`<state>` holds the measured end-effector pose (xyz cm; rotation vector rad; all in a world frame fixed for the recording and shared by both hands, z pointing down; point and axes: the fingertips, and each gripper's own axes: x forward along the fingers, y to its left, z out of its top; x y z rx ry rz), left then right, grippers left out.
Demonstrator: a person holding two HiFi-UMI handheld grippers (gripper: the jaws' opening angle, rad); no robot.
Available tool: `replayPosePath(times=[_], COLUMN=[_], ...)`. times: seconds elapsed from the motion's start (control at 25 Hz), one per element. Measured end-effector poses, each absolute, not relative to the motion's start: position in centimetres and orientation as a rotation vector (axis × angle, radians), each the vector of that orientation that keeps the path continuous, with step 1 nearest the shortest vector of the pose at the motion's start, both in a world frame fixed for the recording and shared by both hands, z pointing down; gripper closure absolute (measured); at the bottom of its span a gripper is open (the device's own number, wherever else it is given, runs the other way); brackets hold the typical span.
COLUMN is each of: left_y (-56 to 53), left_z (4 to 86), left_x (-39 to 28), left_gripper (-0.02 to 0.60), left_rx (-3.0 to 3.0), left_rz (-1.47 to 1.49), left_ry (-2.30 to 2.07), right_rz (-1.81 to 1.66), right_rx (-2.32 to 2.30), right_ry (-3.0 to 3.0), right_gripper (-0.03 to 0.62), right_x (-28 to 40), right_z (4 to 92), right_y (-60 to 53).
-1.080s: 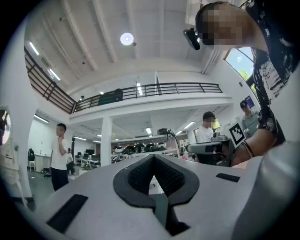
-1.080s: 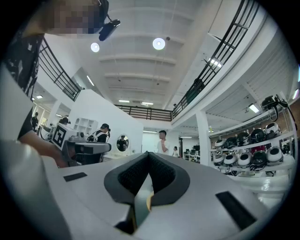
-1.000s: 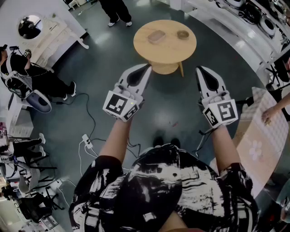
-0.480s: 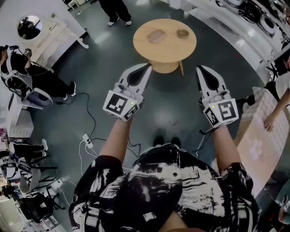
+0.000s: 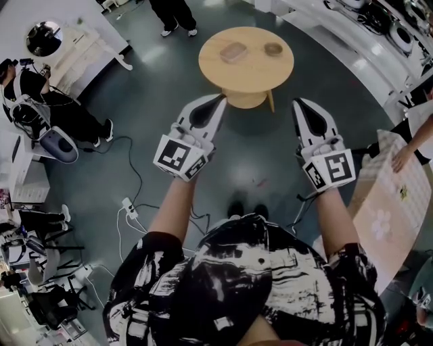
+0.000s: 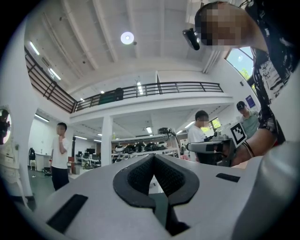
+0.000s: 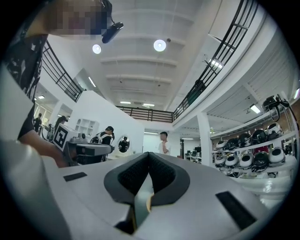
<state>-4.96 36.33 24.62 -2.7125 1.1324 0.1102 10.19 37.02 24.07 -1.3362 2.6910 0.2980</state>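
Observation:
I hold both grippers out in front of me above a dark floor, side by side and apart. The left gripper [image 5: 219,101] is shut with nothing between its black pads, and its tip [image 6: 153,157] points at a mezzanine hall. The right gripper [image 5: 300,103] is likewise shut and empty, its tip [image 7: 149,155] aimed toward a white wall. Ahead of both stands a round wooden table [image 5: 249,76], carrying a pinkish oblong thing [image 5: 235,52] and a small brown bowl [image 5: 273,49]. Neither gripper touches anything.
A person [image 5: 173,15] stands beyond the table. Another sits at the left [image 5: 37,101]. Cables and a power strip [image 5: 126,205] lie on the floor to my left. A pale tabletop [image 5: 385,216] with someone's hand [image 5: 399,159] is at my right. Helmet shelves [image 7: 243,157] line the right wall.
Both grippers stay where they were. The arm over the pale tabletop at the right has shifted, and the seated person at the left has moved a little.

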Motion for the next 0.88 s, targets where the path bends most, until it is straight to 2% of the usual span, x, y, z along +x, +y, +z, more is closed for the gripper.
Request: replayPosePath(times=[0.48,0.88], left_y=[34.2,29.6], left_z=[25.1,25.9], left_x=[-1.9,-3.6], left_gripper=[0.581,0.581], left_rx=[-2.688,-2.678], left_rz=[0.088,0.07], left_ry=[1.194,1.244], right_rz=[0.288,0.256], right_rx=[-1.294,-1.296], right_ry=[2.72,2.739], right_gripper=[0.592,0.592], right_x=[13.8,13.7], right_z=[24.6,25.7], right_y=[34.5,29.3])
